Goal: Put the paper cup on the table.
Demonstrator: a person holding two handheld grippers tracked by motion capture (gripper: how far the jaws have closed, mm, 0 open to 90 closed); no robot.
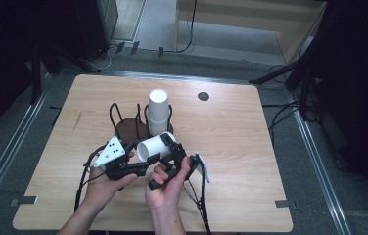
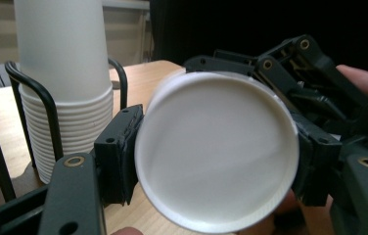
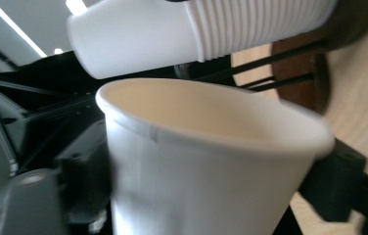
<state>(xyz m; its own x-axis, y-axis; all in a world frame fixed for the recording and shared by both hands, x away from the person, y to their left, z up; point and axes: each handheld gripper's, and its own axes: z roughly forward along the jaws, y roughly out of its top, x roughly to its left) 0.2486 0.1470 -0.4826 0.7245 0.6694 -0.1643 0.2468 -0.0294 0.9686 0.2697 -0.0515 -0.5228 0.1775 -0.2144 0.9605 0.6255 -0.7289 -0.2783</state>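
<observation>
Table point(image 1: 231, 161) first: your pale wooden top carries a dark wire rack point(image 1: 123, 120) on a round brown base, and a stack of white paper cups point(image 1: 158, 113) stands upside down in it, just behind your hands. In front of that stack you hold one loose white paper cup point(image 1: 153, 146) on its side above the table, between the two grippers. Your left gripper point(image 1: 140, 159) is closed on it: in the left gripper view the cup's flat bottom point(image 2: 216, 152) faces the camera and both black jaws press its wall from either side. Your right gripper point(image 1: 172, 147) comes at the same cup from the opposite end; in the right gripper view the cup's open mouth point(image 3: 211, 122) rises between its jaws, which stand close against the wall on both sides, though the blur keeps you from telling whether the pads press on it yet. The stack point(image 3: 250, 24) hangs across the top of that view, close above the cup's rim. Small dark round mark point(image 1: 203, 96) sits on the far part of the table, well apart from everything. Writing or brand marks cannot be made out on the cups or grippers.
</observation>
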